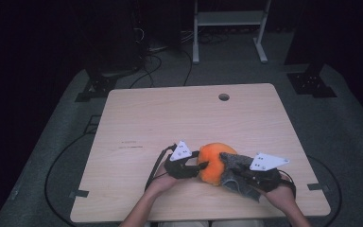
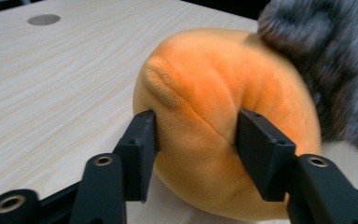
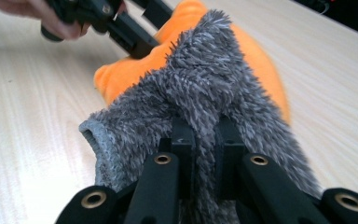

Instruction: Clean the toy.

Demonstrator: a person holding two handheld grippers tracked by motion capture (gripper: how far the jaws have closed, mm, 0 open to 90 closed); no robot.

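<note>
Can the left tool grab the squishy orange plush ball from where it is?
Probably yes. The left tool already has the round orange plush ball between its two black pads, which press its sides, and the fuzzy grey cloth lies on its far side.

The desk [image 1: 137,118] is pale wood-grain board, smooth and matt, with fine straight grain. The orange cushion [image 2: 214,93] is soft plush cloth with a short, velvety nap and a stitched seam. The grey sock [image 3: 205,79] is fluffy cloth with long, shaggy fibres and a ribbed knitted cuff. The left tongs [image 2: 196,154] and right tongs [image 3: 205,154] are matt black plastic with a slightly rough, layered finish and brass-coloured metal eyelets.
</note>
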